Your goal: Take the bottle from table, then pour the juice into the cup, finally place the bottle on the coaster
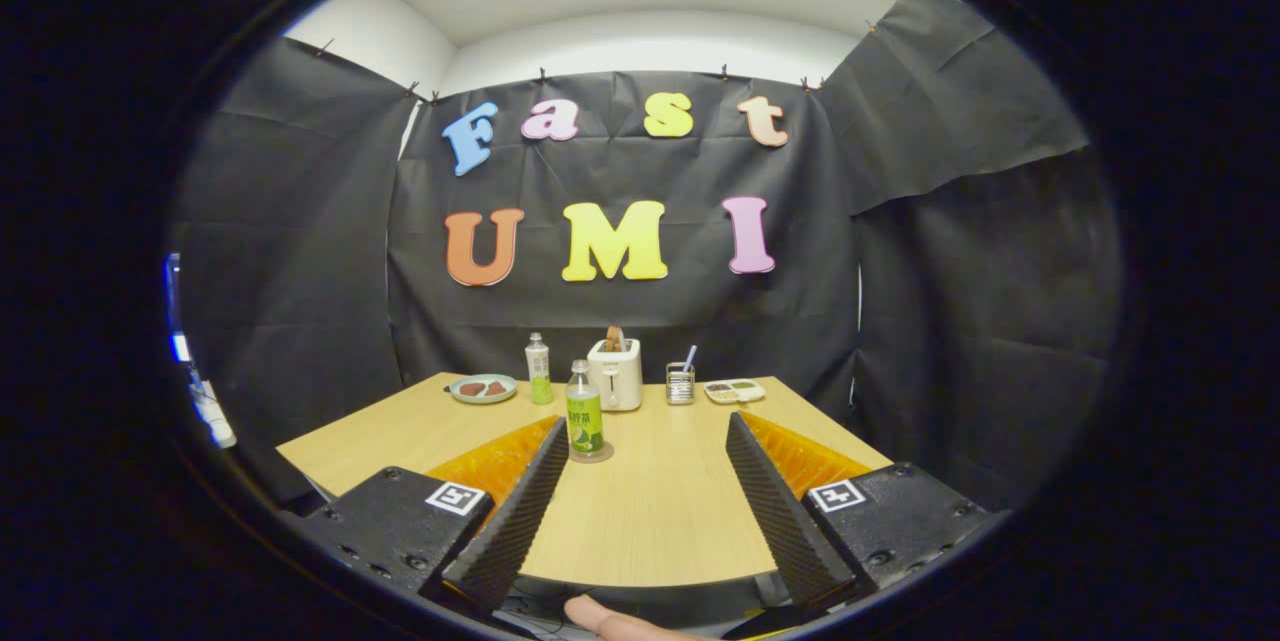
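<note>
The bottle [584,417] stood straight up on a round coaster [590,458] on the table [650,511], just ahead of the left finger; the hand-held gripper [640,506] was wide and held nothing.

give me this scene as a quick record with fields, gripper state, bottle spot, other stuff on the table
gripper: gripper open, fingers wide apart, holding nothing
near bottle: green-label bottle upright on a coaster, just ahead of the left finger's tip
far bottle: second bottle upright near the back, beside the plate
table: wooden table
back row: plate with food, white toaster, small metal holder, divided tray
cup: cannot tell one
person: fingertip below the table's near edge
</note>
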`<state>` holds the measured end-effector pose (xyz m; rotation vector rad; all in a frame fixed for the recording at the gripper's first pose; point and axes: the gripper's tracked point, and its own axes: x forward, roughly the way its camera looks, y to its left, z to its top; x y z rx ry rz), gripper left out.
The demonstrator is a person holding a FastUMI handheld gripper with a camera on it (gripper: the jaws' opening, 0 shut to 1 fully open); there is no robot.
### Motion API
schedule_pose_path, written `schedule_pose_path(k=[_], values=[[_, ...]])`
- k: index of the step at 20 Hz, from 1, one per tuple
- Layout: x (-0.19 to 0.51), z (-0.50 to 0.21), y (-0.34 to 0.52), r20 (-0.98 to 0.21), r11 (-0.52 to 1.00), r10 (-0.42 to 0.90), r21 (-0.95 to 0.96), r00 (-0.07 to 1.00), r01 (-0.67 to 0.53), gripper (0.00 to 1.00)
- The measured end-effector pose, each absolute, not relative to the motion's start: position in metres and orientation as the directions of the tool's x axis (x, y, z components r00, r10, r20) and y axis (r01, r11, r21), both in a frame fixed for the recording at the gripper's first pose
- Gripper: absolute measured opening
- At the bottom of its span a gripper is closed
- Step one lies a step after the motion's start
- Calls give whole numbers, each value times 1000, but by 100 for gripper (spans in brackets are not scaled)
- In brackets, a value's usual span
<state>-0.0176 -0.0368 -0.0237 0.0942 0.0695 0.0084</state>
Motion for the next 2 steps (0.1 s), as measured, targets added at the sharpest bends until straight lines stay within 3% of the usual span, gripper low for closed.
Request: schedule_pose_path(k=[2], values=[[-19, -23, -37, -66, 995, 12, 95, 998, -5, 100]])
